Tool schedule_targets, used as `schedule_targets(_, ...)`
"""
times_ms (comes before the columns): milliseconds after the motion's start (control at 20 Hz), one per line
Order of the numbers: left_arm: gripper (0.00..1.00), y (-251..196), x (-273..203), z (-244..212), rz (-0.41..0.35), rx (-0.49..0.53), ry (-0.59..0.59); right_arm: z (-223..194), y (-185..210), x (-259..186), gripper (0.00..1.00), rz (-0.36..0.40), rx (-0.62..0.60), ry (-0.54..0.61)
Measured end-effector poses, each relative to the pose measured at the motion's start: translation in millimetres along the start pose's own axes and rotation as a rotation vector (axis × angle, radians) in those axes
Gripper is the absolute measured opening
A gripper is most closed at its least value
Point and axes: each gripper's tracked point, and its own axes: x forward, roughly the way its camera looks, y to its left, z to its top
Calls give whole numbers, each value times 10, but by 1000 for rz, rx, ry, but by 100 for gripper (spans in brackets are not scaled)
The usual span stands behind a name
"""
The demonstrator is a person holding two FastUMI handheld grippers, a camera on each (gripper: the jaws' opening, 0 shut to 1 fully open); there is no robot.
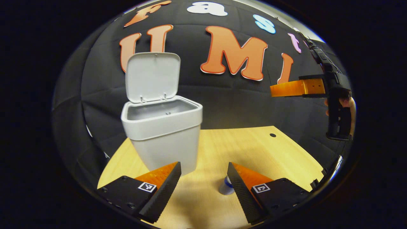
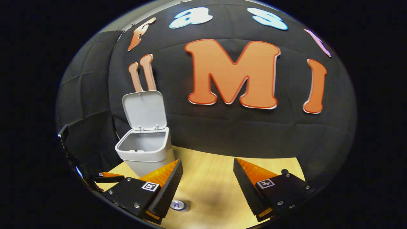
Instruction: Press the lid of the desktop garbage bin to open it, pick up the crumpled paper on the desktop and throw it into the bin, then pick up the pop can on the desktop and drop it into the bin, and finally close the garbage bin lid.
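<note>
Left gripper view puts the white bin (image 1: 162, 127) at centre left on the wooden desktop (image 1: 254, 149), lid (image 1: 152, 76) raised upright, its inside too shadowed to read. Bare wood lies lower centre. The right gripper (image 1: 276, 90) hangs upper right, its state unclear. Between the left gripper's (image 1: 204, 187) spread, empty fingers, the pop can (image 1: 226, 186) is half hidden.

Right gripper view shows that gripper (image 2: 208, 187) released too, the can (image 2: 178, 205) at its left finger.

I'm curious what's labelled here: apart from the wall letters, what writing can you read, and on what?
Can: print too small and blurred to read.
Bin: no writing visible.
Markers on the left gripper and right gripper: square code patterns, no words.
</note>
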Motion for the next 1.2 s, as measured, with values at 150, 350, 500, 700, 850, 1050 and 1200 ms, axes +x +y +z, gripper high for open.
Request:
schedule_targets(150,94,-243,181,-175,-30,21,46,-161,-338,-168,96,-49,23,15)
schedule_targets(350,94,-403,379,-450,-47,52,141,-309,-702,-284,95,-103,38,31)
schedule_targets(500,95,-516,493,-605,-70,58,187,-400,-896,-341,95,-130,54,41)
schedule_targets(700,95,-625,670,-817,-72,89,250,-545,-1121,-424,95,-149,76,60)
schedule_targets(850,96,-688,759,-977,-68,88,296,-631,-1270,-446,95,-163,92,74)
schedule_targets(1050,96,-704,872,-1120,-67,91,333,-696,-1388,-440,95,-173,113,86)
schedule_targets(1200,96,-699,960,-1236,-66,74,365,-739,-1406,-404,95,-170,119,99)
